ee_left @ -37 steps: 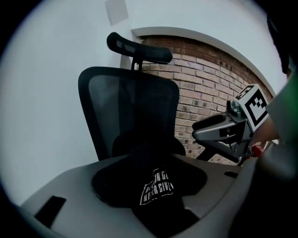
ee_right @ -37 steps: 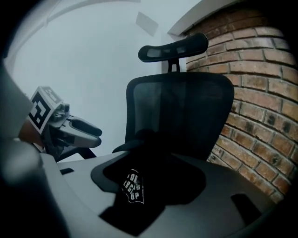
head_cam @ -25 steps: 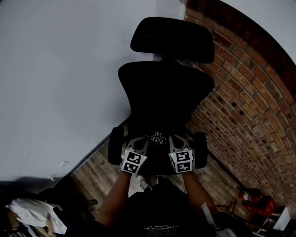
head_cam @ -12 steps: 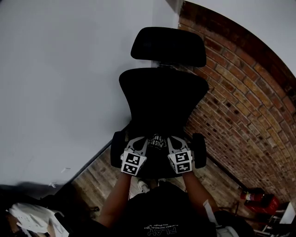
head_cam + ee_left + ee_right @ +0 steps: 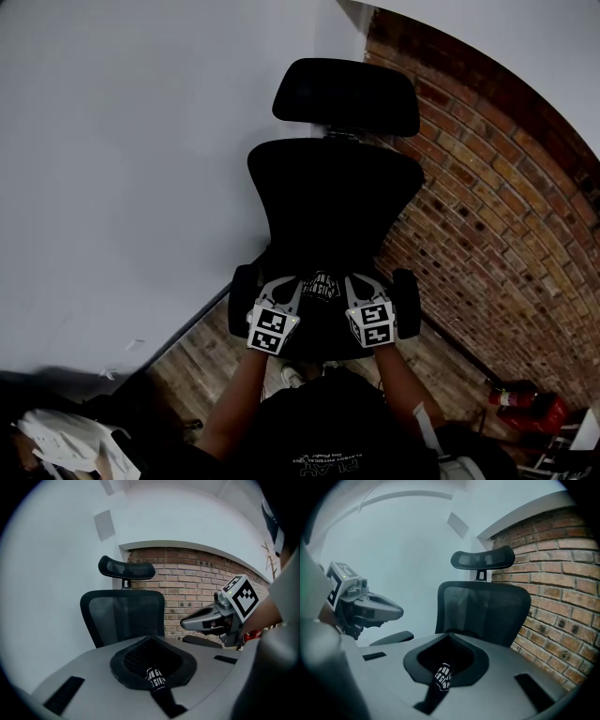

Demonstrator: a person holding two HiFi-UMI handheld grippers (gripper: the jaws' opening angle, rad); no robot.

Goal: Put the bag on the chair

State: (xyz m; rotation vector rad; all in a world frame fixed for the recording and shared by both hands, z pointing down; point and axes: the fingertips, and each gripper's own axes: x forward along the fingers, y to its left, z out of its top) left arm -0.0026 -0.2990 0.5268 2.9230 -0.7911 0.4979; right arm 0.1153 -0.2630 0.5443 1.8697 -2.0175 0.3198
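Head view: left tongs point(image 5: 296, 283) and right tongs point(image 5: 350, 281) are side by side over the chair point(image 5: 333, 202) seat. The black bag point(image 5: 322, 286) with white print sits between them; can't tell if it rests on the seat. 
Left gripper view: tongs are clamped on the bag's printed strap point(image 5: 156, 679). 
Right gripper view: tongs are clamped on the same strap, with a brick wall point(image 5: 562, 573) to the right.

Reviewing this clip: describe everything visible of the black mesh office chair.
The black mesh office chair stands upright in the corner between a white wall and a red brick wall, facing the person. It has a see-through mesh backrest, a separate headrest on a short post, and two padded armrests. Its seat is mostly hidden behind the dark bag; contact between them cannot be judged.
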